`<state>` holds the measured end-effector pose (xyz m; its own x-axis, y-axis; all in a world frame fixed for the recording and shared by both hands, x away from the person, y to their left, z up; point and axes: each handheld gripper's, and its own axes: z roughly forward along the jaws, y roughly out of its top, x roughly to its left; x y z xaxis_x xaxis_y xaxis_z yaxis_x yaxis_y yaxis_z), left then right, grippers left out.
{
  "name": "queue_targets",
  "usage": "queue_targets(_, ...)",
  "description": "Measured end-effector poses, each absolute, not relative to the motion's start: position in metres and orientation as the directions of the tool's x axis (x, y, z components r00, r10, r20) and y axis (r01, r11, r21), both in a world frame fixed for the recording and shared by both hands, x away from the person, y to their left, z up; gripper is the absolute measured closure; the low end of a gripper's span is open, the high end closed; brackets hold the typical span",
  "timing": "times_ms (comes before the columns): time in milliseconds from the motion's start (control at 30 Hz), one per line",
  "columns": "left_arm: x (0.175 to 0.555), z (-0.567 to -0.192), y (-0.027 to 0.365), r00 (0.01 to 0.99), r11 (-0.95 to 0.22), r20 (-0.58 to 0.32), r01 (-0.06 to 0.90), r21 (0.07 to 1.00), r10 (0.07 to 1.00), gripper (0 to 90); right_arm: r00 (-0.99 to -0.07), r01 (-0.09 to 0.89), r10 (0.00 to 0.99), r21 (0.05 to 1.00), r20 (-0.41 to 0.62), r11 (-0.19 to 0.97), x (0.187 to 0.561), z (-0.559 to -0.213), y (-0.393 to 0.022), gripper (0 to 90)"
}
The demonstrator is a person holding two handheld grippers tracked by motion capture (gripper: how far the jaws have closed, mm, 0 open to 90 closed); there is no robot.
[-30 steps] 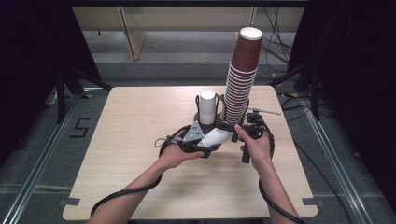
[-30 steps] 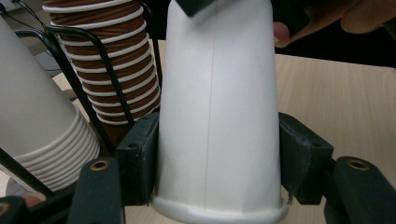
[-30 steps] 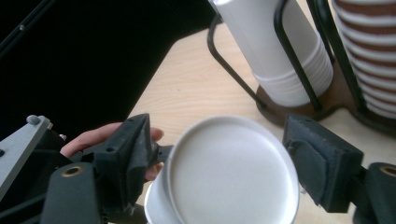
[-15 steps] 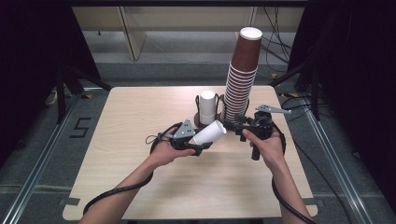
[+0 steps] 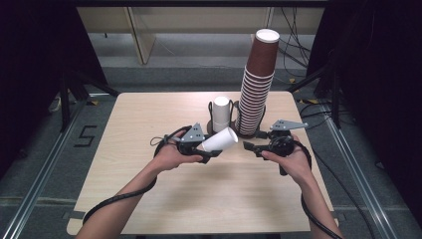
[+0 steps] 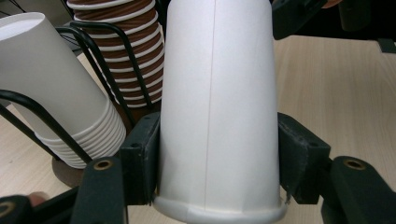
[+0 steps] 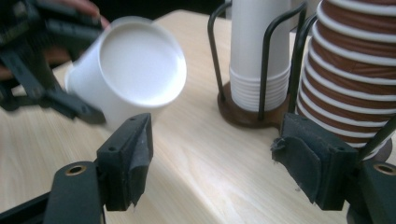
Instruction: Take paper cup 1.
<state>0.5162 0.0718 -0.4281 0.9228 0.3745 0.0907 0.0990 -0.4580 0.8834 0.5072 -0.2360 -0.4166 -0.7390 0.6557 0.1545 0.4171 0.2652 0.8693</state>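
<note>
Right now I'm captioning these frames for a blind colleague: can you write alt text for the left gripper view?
A white paper cup stands clamped near its rim between the left gripper's black pads. Behind it, on a pale wooden table, black wire holders carry a stack of white cups and a stack of brown cups.

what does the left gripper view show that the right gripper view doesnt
The left gripper view looks along the side seam and rolled rim of the white paper cup, with both black pads pressed on it. The right gripper view looks at that cup's closed round bottom and has the left gripper holding it, with the right gripper open on nothing. Both have the short white cup stack, the tall brown cup stack and the light wooden table.
</note>
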Motion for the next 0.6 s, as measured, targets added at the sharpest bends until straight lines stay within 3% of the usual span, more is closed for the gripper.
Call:
queue_targets(333,0.525,-0.413,0.085,0.943,-0.572,0.128,0.075,0.817,0.307,40.0,-0.817,0.361,0.575,0.809,0.034,0.465,0.512,-0.424,-0.231,28.6)
queue_targets(600,0.525,-0.408,0.09,0.949,-0.613,0.143,0.063,0.787,0.28,40.7,-0.852,0.362,0.522,0.759,0.035,0.541,0.514,-0.427,-0.227,28.3)
